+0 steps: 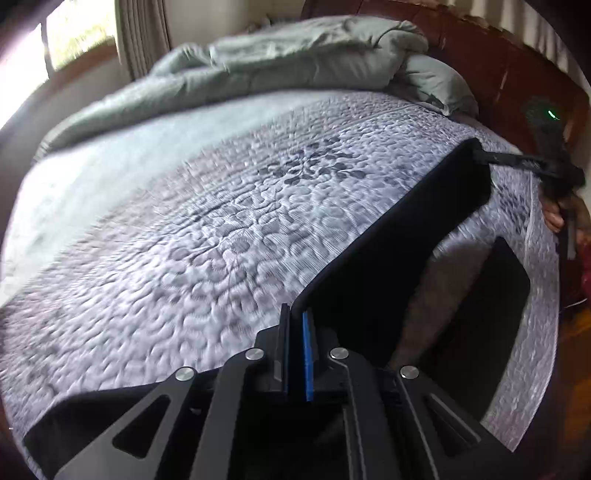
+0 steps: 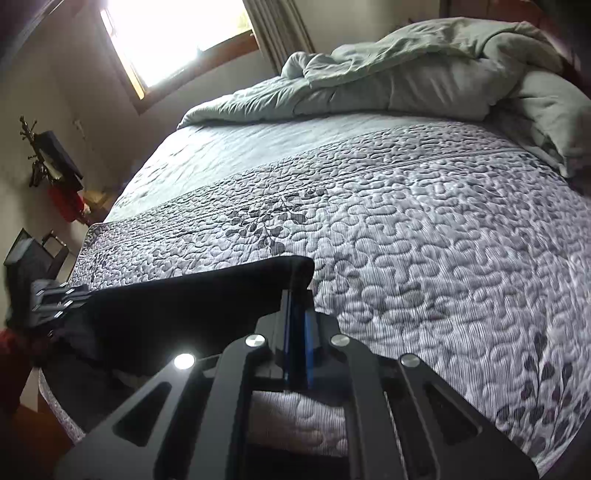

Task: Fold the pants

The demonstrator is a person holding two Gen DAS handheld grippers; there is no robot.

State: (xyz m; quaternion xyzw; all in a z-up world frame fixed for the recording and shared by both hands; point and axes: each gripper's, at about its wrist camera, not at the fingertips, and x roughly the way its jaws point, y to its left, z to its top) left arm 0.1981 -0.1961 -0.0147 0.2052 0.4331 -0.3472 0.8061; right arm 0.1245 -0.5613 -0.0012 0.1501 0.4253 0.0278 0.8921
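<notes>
In the left wrist view, the left hand-held gripper point(image 1: 297, 321) is closed, its jaws pinched on a corner of the black pants point(image 1: 388, 251). The pants stretch as a taut dark band from this corner up and to the right, over the near right part of the bed point(image 1: 184, 240). At the far end of the band the right hand-held gripper point(image 1: 491, 157) meets the cloth, and a hand point(image 1: 554, 216) shows just below it at the bed's edge. More dark cloth hangs below the band, with a gap through which the quilt point(image 1: 487, 229) shows. The quilt is grey-white with a pebbled stitch and leaf prints. A rumpled pale green duvet point(image 1: 277, 62) lies heaped at the far end of the bed, against a brown headboard point(image 1: 498, 62). A curtain point(image 1: 144, 33) hangs beside a bright window at upper left. The picture is blurred.

In the right wrist view, the right hand-held gripper point(image 2: 299, 295) is closed on another corner of the pants point(image 2: 184, 306). The cloth runs left from its jaws, lifted off the quilt point(image 2: 424, 258), to the left hand-held gripper point(image 2: 61, 299) at the bed's left edge. The duvet point(image 2: 424, 74) lies at the far end, under a window point(image 2: 166, 37) and curtain point(image 2: 277, 29). A dark coat rack point(image 2: 40, 155) stands by the wall at left.
</notes>
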